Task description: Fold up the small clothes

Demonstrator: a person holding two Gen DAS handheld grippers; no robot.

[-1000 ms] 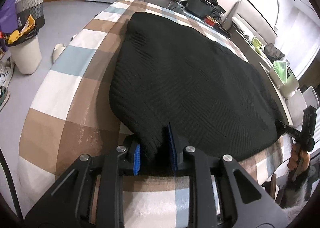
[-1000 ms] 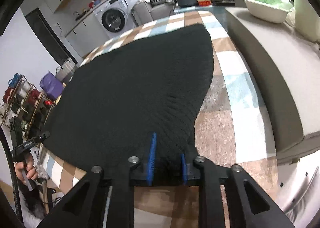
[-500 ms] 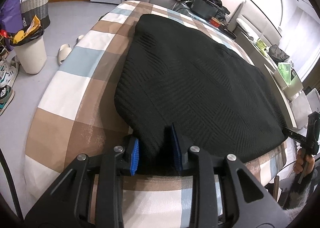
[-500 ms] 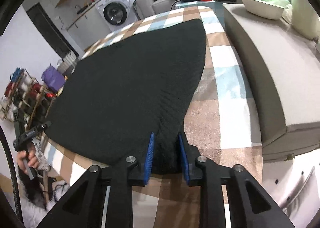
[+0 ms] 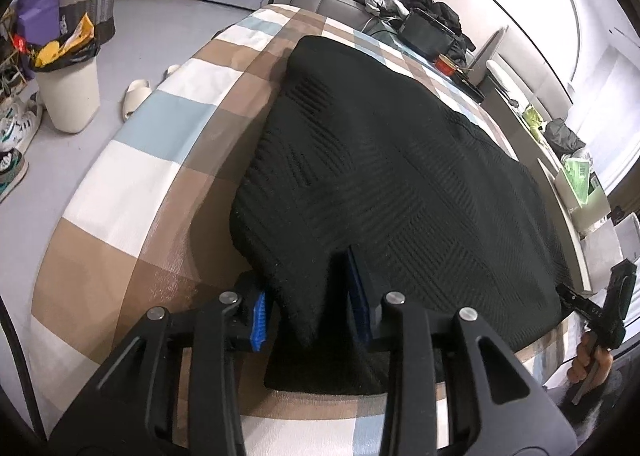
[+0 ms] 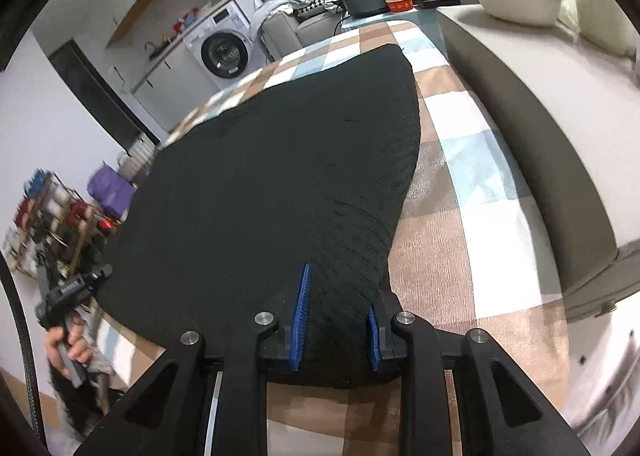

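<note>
Black textured knit garment (image 5: 400, 184) lies spread flat on the checked brown, blue and white bedspread (image 5: 132, 184), near hem corners sitting between the jaws of the left gripper (image 5: 308, 308) and right gripper (image 6: 336, 320); left jaws have just been opening, and on both the blue pads look slightly clear of the cloth. Looks like a release after a lay-down or fold; next needs a regrasp for the following fold. Left view shows white bin (image 5: 72, 96) and slippers (image 5: 136, 96); right view shows grey sofa (image 6: 540, 128).
</note>
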